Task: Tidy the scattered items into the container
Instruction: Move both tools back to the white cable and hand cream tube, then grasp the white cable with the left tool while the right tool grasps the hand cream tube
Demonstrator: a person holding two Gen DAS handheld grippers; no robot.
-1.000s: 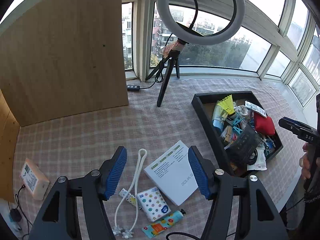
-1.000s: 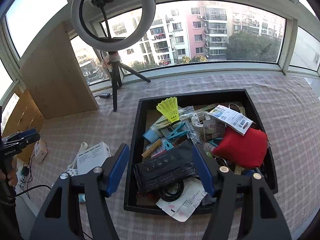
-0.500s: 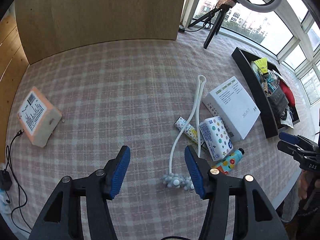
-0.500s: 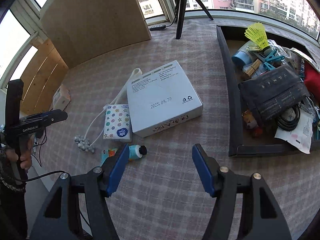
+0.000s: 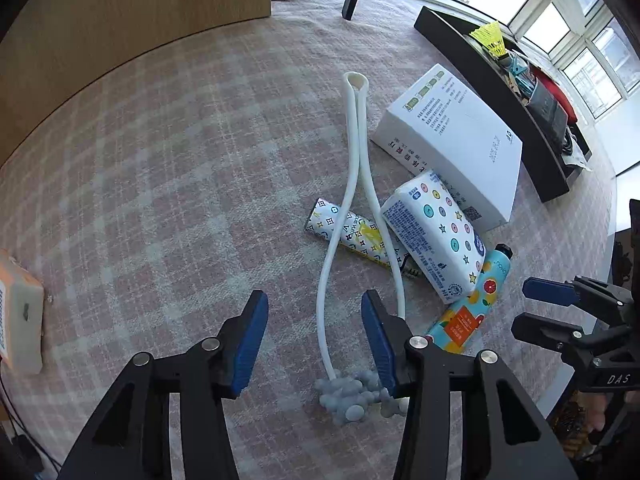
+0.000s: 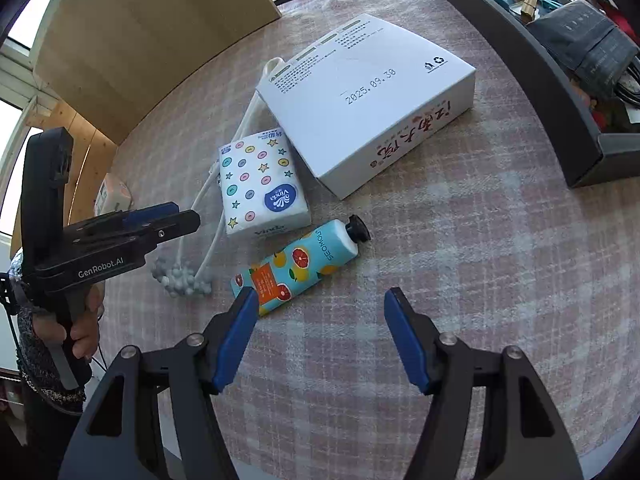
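White cord (image 5: 352, 200), looped, lay on the checked cloth (image 5: 160, 200) just beside the tissue pack (image 5: 436, 236); one strand ran between the left gripper's (image 5: 314, 320) closing, unclamped jaws. Right gripper (image 6: 320, 312) stood apart, empty.

The left gripper (image 5: 314, 334) points steeply down, its blue-padded jaws closing with a wide gap between them and the pads pressing on nothing. The right gripper (image 6: 320, 338) also tilts downward, jaws spread wide and empty. A hand (image 6: 82, 326) in a dark patterned sleeve wraps around the left gripper's handle.
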